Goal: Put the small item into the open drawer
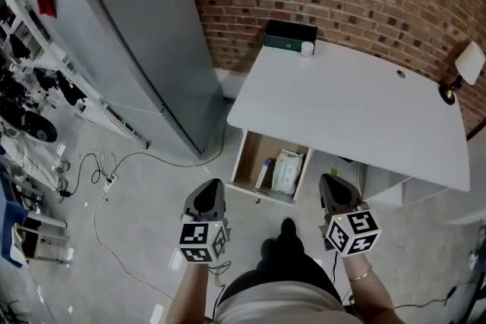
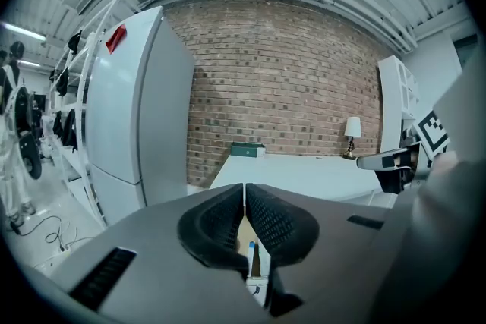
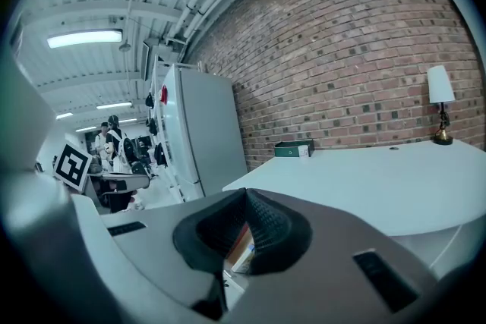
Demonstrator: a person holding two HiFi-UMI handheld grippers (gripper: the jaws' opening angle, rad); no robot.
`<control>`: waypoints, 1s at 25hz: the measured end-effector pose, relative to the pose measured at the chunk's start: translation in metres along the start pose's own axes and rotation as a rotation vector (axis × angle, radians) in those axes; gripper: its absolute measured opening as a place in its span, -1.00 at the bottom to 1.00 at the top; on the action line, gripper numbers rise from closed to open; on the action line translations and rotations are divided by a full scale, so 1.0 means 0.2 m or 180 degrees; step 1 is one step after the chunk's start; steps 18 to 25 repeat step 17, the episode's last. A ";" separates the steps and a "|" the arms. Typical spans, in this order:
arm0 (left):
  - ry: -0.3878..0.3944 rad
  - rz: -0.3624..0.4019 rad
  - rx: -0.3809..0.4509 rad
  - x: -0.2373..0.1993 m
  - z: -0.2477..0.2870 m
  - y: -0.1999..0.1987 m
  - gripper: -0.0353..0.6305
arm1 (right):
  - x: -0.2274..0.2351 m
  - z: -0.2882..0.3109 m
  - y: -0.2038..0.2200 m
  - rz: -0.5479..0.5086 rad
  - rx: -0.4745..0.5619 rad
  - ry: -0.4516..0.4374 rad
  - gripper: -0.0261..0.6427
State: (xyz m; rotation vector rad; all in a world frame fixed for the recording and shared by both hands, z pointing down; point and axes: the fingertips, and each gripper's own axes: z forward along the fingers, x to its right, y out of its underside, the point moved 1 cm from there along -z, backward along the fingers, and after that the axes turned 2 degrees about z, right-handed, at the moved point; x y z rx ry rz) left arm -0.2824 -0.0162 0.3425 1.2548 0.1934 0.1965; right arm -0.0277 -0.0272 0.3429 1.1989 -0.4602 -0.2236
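Left gripper (image 1: 212, 186) and right gripper (image 1: 332, 184): both clenched, empty, near side of the open drawer (image 1: 240, 160). Small item (image 1: 264, 172) lies inside, left of a packet (image 1: 287, 172). I judge placement complete.

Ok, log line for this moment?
drawer: open | small white item: on desk beside green box | left tool: shut, empty | right tool: shut, empty

Nothing was legible. The dark green box (image 1: 289, 35) at eleven o'clock on the white table (image 1: 357, 110) bore a pale label, the white packet (image 1: 287, 171) in the open wooden drawer (image 1: 240, 163) faint print, both too small.
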 end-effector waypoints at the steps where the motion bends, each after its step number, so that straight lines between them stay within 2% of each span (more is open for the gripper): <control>1: 0.0003 -0.0008 0.0002 -0.01 -0.01 0.01 -0.81 | -0.01 0.00 0.00 -0.0006 -0.0004 -0.0011 -0.91; 25: 0.0016 -0.0083 0.0008 -0.04 0.00 0.02 -0.81 | -0.05 0.06 -0.01 -0.0025 -0.0016 -0.0039 -0.91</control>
